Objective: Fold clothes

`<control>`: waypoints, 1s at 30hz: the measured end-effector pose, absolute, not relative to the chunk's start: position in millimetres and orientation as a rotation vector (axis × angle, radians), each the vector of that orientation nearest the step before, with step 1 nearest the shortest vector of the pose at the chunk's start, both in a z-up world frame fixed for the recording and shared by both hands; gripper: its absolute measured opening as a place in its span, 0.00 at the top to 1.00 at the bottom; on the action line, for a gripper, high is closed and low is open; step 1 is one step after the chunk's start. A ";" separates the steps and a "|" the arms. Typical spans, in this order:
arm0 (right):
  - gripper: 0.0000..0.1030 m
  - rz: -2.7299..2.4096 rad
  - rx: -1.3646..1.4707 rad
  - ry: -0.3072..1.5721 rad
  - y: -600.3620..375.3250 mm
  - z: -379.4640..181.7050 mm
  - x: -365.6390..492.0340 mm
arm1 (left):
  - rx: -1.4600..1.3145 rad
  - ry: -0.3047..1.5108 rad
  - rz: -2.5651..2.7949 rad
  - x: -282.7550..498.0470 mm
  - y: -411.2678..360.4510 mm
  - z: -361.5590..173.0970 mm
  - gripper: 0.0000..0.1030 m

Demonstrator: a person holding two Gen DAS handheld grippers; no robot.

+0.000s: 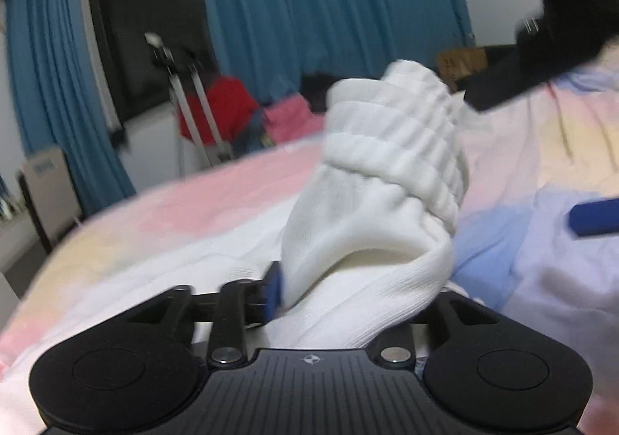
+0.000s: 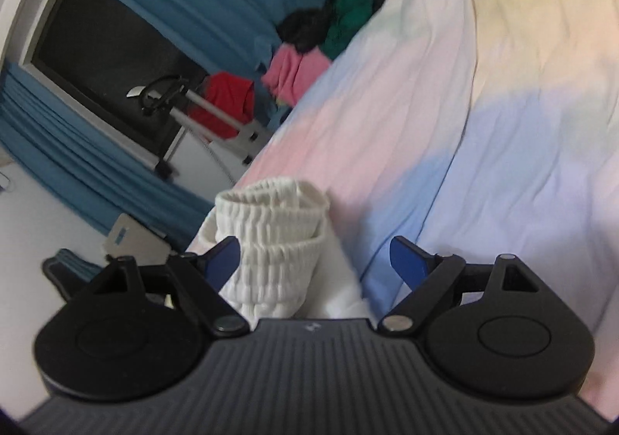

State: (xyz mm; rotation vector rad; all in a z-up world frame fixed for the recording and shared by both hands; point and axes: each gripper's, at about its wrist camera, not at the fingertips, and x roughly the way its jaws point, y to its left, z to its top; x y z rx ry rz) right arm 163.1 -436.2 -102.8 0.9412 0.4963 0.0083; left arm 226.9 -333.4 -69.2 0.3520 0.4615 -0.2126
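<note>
A bed spread with a pastel sheet in pink, yellow and blue patches (image 2: 483, 106) fills the ground ahead of both tools, with teal pleated curtains (image 1: 309, 9) hanging beyond it. At the bed's far edge, well ahead of the tools, a heap of pink, green, black and red garments (image 2: 309, 48) waits, by the look of it unfolded.

The white ribbed-knit garment with a gathered elastic cuff (image 1: 379, 179) rises bunched straight in front of the left tool (image 1: 348, 288). Its cloth lies in the gap between that tool's blue-padded fingers (image 1: 274, 292), but only one pad shows and a firm grip cannot be told.

The right tool (image 2: 315, 261) stands wide open, holding nothing; the white cuff sits just inside its left finger, touching or nearly so.

The white piece looks rolled or doubled rather than laid flat, so this fold seems midway, and the heap suggests most of the job remains.
</note>
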 end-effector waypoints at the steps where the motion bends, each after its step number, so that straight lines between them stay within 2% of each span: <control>1: 0.16 0.018 0.953 0.500 -434.3 -105.2 164.7 | 0.347 0.491 -0.233 228.1 -328.3 -65.6 0.48; 2: 0.15 0.022 0.960 0.504 -432.0 -106.7 167.1 | 0.373 0.503 -0.248 221.5 -322.3 -63.2 0.46; 4: 0.15 0.054 0.969 0.524 -425.8 -108.6 173.2 | 0.418 0.511 -0.264 207.6 -307.3 -59.6 0.30; 6: 0.16 0.098 0.967 0.539 -418.9 -108.9 176.4 | 0.449 0.514 -0.276 195.4 -274.5 -57.9 0.21; 9: 0.16 0.159 0.947 0.558 -407.0 -106.4 179.8 | 0.503 0.536 -0.263 178.6 -225.9 -61.7 0.20; 13: 0.16 0.153 0.913 0.556 -398.4 -99.4 178.9 | 0.541 0.468 -0.150 153.9 -163.9 -68.2 0.18; 19: 0.16 0.044 0.907 0.586 -394.8 -103.4 201.6 | 0.353 0.531 -0.067 182.2 -120.5 -79.0 0.18; 25: 0.40 -0.013 0.826 0.547 -385.9 -102.6 200.5 | 0.139 0.552 -0.030 197.8 -101.7 -62.5 0.18; 27: 0.51 -0.031 0.810 0.541 -384.3 -102.1 197.6 | 0.084 0.569 -0.012 187.9 -91.1 -59.4 0.20; 30: 0.60 -0.055 0.812 0.532 -382.5 -102.5 190.3 | 0.015 0.590 0.008 176.8 -77.7 -52.5 0.21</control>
